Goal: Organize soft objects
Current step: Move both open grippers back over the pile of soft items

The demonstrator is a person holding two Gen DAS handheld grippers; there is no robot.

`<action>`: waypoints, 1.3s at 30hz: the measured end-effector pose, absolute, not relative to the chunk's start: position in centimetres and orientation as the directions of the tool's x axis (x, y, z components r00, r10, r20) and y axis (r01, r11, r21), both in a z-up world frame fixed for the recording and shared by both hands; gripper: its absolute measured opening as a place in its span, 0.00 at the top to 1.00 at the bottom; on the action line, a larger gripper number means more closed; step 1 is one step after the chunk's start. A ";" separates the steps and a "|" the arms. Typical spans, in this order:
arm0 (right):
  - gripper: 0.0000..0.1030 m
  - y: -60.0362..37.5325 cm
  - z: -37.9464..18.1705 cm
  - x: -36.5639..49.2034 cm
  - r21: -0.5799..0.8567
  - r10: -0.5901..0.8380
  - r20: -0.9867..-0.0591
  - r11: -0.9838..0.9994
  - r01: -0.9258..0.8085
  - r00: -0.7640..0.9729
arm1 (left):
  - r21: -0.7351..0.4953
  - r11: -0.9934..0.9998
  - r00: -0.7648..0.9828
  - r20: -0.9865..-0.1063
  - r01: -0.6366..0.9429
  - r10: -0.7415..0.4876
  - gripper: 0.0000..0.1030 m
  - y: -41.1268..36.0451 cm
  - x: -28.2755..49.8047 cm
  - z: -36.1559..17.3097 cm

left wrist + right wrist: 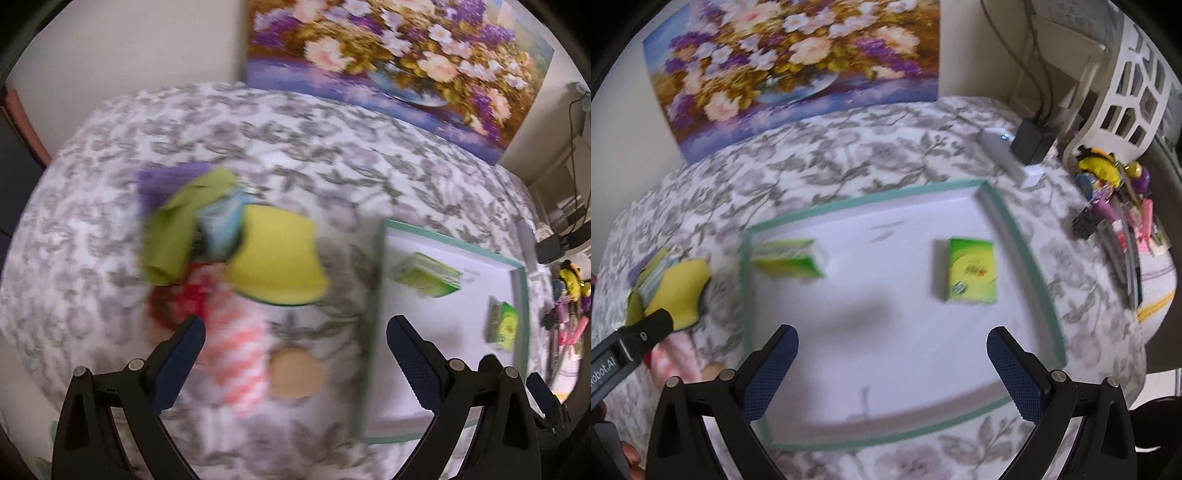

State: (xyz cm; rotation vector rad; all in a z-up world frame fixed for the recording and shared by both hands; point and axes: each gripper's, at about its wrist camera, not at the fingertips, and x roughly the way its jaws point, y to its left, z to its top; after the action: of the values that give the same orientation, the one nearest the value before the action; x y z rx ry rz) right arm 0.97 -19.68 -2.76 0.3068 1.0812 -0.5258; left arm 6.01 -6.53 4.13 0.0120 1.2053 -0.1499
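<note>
A pile of soft things lies on the flowered tablecloth: a yellow sponge, a green cloth, a purple cloth, a light blue packet, a red and white checked cloth and a small tan pad. My left gripper is open and empty above the checked cloth and the tan pad. A white tray with a teal rim holds two green tissue packs. My right gripper is open and empty above the tray. The yellow sponge shows left of the tray.
A flower painting leans on the wall behind the table. A black adapter, a white box and a heap of small toys and pens lie at the table's right edge. The left tool's body reaches in at left.
</note>
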 end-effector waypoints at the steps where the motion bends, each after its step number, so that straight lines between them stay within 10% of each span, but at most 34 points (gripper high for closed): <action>1: 0.00 -19.2 -2.9 0.9 -0.008 -0.242 -0.900 0.842 0.540 0.364 | -0.059 0.992 0.358 -0.929 0.115 -0.097 0.04 -5.8 5.9 4.5; 29: 0.00 -4.8 -7.1 6.3 0.033 -0.040 -0.945 0.975 0.219 0.324 | -0.170 0.973 0.276 -0.953 -0.153 -0.123 0.04 8.4 6.8 2.8; 39: 0.28 -5.1 -8.1 6.5 0.057 -0.006 -0.955 0.978 0.203 0.298 | -0.188 0.977 0.187 -0.968 -0.098 -0.167 0.04 5.8 7.4 0.6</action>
State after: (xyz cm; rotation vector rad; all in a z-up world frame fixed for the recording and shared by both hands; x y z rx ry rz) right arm 6.48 -5.10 -8.13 0.1790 1.2630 -0.1394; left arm 7.35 5.83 0.61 -0.2263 1.3855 -0.0489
